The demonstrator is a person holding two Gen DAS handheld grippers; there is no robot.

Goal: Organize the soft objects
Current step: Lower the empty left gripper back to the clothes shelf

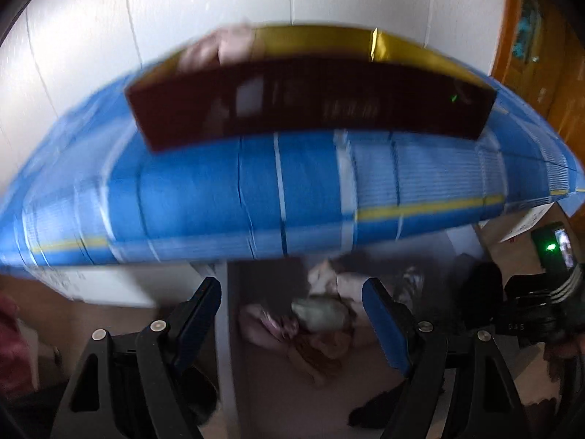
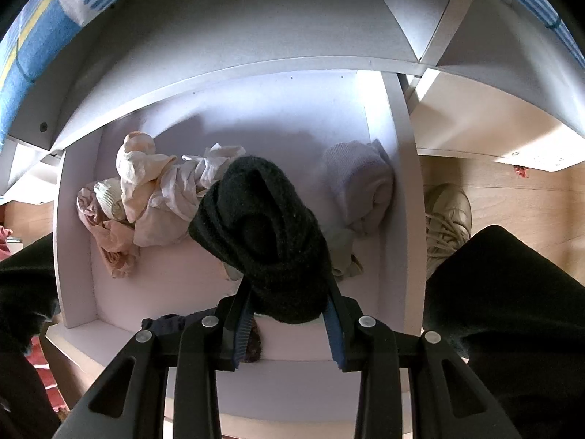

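Right wrist: right tongs pinching fuzzy black knit sock, left tongs spread, empty

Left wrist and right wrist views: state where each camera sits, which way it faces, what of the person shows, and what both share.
Left wrist: on the left gripper, facing the blue striped cloth and dark red box on top of the shelf unit; jaws open, the other gripper at right.
Right wrist: on the right gripper, looking down into a white cubby; jaws shut on a black sock; dark trouser legs and a shoe show.
Shared: the pale crumpled clothes and blue cloth.
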